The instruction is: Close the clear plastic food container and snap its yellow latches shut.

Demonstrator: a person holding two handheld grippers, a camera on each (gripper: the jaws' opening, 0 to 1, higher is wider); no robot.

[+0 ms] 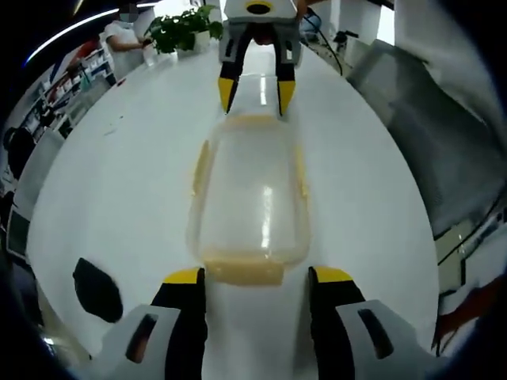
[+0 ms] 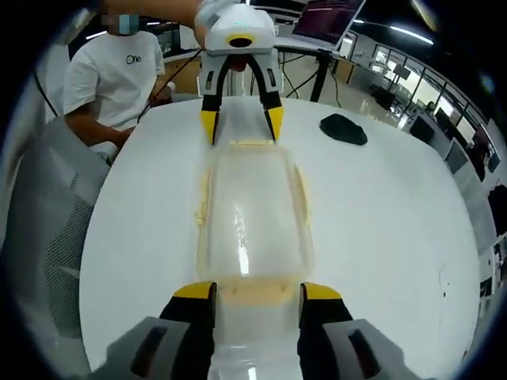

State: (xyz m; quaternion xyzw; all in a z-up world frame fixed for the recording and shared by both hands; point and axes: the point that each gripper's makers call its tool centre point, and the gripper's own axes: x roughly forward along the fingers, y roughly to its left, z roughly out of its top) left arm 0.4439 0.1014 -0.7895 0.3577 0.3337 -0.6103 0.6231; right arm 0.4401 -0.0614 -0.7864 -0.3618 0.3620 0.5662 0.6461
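Jaws of the left gripper (image 1: 255,276) and right gripper (image 2: 251,292) stand wide at opposite ends of the clear container (image 1: 249,190), which lies lid-on along the white bench (image 1: 119,174); contents indiscernible. Black pad (image 2: 343,129) lies nearby.

**Materials & finish**

Food container (image 1: 252,207): clear plastic, glossy, w/ a streak of light glare on the lid; reads slightly cloudy. Its latches (image 1: 243,271): pale yellow plastic, duller than the lid. Table (image 1: 119,182): smooth white top, soft sheen. Left gripper (image 1: 257,279) & right gripper (image 2: 259,294): grey-white plastic shells, semi-matt; black jaws w/ yellow tips. Black object (image 2: 343,129) on table: matt, material unclear. Chair back (image 2: 47,229): grey mesh cloth.
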